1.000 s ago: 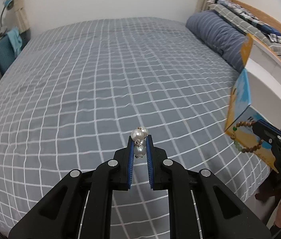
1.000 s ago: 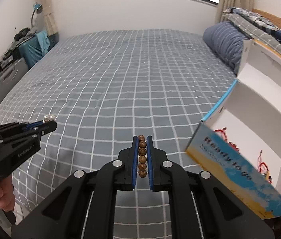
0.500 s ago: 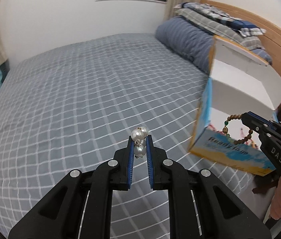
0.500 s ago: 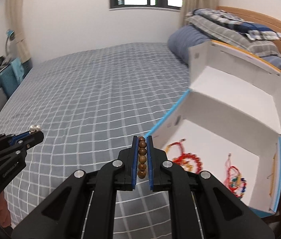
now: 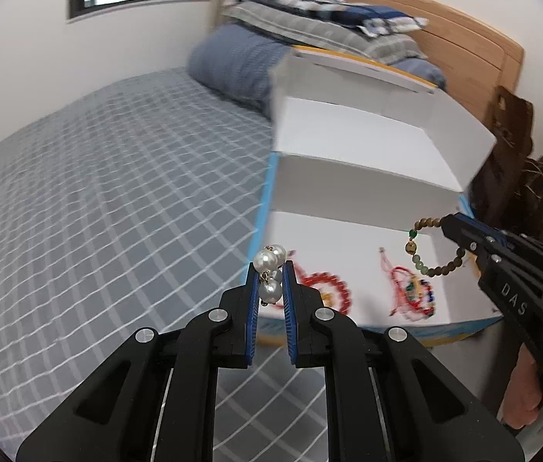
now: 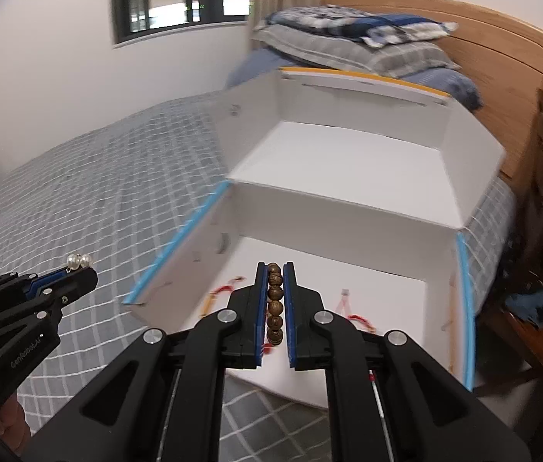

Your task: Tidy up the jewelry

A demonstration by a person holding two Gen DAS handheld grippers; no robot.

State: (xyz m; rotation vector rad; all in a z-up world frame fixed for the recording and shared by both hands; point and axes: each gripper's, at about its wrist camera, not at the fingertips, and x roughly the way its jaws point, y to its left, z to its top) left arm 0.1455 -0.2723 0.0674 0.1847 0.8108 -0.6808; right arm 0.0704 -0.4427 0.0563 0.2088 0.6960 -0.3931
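Both grippers had swung from the bed to the box (image 6: 460,281). Left gripper (image 5: 270,288) pinched pearls (image 5: 269,265), right gripper (image 6: 274,300) clamped a bead bracelet (image 6: 274,304); carrying step, next release inside, ahead of the jaws.

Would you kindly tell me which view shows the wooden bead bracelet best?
The left wrist view: the wooden bead bracelet hangs as a full loop from the right claw. The right wrist view shows only a short row of beads between the pads.
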